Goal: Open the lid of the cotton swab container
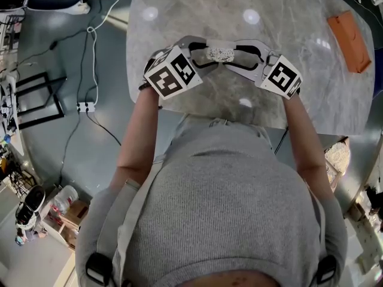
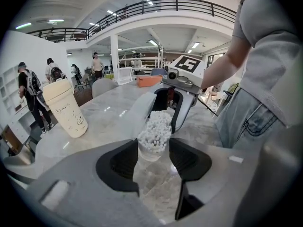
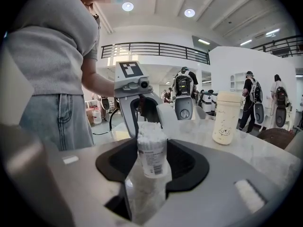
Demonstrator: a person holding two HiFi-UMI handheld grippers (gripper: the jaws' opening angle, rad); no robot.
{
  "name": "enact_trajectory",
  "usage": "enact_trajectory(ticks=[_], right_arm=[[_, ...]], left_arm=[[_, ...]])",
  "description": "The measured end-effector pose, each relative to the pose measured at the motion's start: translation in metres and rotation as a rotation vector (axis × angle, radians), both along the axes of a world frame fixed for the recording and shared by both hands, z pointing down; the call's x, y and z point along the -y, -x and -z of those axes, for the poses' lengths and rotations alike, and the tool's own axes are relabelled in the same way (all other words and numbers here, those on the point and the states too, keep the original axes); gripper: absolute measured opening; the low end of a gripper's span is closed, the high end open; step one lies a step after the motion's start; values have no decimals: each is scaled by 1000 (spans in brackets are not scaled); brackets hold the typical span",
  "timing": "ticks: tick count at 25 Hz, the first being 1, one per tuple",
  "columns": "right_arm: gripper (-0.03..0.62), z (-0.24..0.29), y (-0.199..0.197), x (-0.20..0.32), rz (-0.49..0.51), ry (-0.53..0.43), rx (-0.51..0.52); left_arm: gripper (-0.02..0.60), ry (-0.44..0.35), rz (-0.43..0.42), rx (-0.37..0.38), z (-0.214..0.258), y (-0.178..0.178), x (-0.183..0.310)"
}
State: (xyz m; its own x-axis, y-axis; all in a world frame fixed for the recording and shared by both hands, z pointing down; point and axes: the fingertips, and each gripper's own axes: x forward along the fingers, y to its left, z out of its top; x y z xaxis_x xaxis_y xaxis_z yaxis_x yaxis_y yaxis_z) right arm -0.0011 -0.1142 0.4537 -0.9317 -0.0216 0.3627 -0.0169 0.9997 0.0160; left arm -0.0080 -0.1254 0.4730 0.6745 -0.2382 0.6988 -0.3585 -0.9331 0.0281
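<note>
The cotton swab container (image 1: 221, 54) sits upright between the tips of the two grippers, which face each other over the near half of the table. It is a clear tube packed with white swab heads at the top, with a printed label and barcode on the side turned to the right gripper view. Whether a clear lid covers the swab heads cannot be told, nor whether the base rests on the table.

The left gripper (image 2: 154, 146) has its jaws partly spread, and the black pads (image 2: 124, 161) press on the container's two sides. The right gripper (image 3: 151, 150) comes from the opposite side with its jaws set wider, its pads (image 3: 183, 161) likewise against the container's walls. Each gripper is held in one of the person's hands, forearms bare below a grey knit top and jeans.

A cream lidded tumbler (image 2: 66, 109) with small drawings on it stands farther out on the table, well apart from the container. An orange case (image 1: 349, 42) lies near the table's far right edge.

The table (image 1: 311, 100) is pale grey marble with ceiling lights reflected in it. Beside it is a grey floor with cables and a power strip (image 1: 85, 107). The room is a large white hall with a railed balcony (image 2: 156, 6), and several people with backpacks stand in the background.
</note>
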Motion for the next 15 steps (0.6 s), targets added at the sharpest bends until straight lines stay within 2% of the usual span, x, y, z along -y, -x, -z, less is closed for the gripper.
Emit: enact_trajectory(ticks=[15], right_arm=[[193, -18, 2, 5, -12, 44, -12]], left_arm=[[209, 33, -2, 27, -18, 2, 4]])
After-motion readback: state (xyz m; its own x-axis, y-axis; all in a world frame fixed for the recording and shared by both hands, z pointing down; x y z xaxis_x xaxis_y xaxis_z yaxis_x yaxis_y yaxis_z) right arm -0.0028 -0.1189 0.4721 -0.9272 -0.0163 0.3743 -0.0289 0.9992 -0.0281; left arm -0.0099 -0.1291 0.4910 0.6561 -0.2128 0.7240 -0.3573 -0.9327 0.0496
